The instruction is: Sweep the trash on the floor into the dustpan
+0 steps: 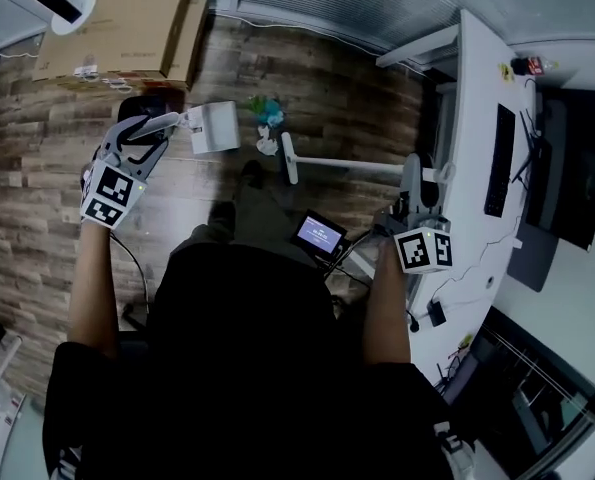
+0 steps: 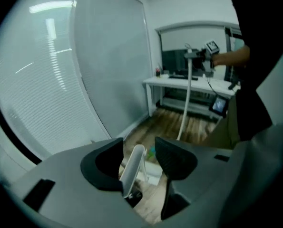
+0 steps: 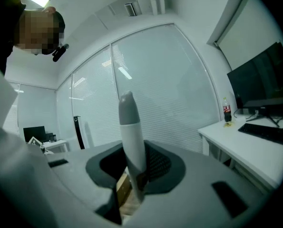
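In the head view a white dustpan rests on the wood floor, its handle running back into my left gripper. The left gripper view shows that white handle leaning on the left jaw of my left gripper, with a gap to the right jaw, so the gripper is open. Teal and white trash lies just right of the dustpan. The broom head stands beside the trash. Its long white handle runs right to my right gripper. That gripper is shut on the grey-tipped broom handle.
A cardboard box lies on the floor behind the dustpan. A white desk with a keyboard and a monitor runs along the right. A small lit screen sits near the person's legs.
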{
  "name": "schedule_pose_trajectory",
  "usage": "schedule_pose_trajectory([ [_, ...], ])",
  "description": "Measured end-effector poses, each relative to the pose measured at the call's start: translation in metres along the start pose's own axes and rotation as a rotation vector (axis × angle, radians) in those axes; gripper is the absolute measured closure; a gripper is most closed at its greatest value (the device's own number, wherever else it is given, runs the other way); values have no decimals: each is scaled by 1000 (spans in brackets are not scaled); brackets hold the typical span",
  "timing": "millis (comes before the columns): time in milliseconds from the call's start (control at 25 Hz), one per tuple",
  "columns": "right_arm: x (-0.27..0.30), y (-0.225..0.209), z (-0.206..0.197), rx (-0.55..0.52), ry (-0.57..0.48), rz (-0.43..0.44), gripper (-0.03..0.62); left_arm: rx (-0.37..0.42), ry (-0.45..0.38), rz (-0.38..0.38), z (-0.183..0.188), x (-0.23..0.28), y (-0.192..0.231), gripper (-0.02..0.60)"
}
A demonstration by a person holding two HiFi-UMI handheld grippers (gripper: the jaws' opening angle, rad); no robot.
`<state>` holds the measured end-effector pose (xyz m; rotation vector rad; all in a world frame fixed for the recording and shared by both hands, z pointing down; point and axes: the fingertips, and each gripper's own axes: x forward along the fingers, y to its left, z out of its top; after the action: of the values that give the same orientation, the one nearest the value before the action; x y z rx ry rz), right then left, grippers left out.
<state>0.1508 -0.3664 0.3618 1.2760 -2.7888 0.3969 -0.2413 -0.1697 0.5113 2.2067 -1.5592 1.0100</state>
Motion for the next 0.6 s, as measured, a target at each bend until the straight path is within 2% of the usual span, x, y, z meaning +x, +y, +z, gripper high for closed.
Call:
schedule_pose_trajectory([
  [120, 29, -20, 2, 11, 3, 39, 510, 140, 229, -95, -34, 35, 1, 364],
  [240, 58, -32, 4, -8, -12, 97, 510, 219, 369, -181, -62, 56, 3, 362],
  [360, 87, -37, 6, -46, -47, 160, 510, 237, 420, -229, -72, 70, 6, 371],
  [440, 106, -36, 6, -77, -69, 212, 510, 230, 447, -242, -75, 77, 5, 419],
  [520, 126, -30, 5, -110, -87, 268, 510, 212, 455, -248, -75, 81, 5, 453],
  [600, 147, -22, 4, -151, -102, 321, 510, 185, 444, -259, -71, 85, 4, 456],
])
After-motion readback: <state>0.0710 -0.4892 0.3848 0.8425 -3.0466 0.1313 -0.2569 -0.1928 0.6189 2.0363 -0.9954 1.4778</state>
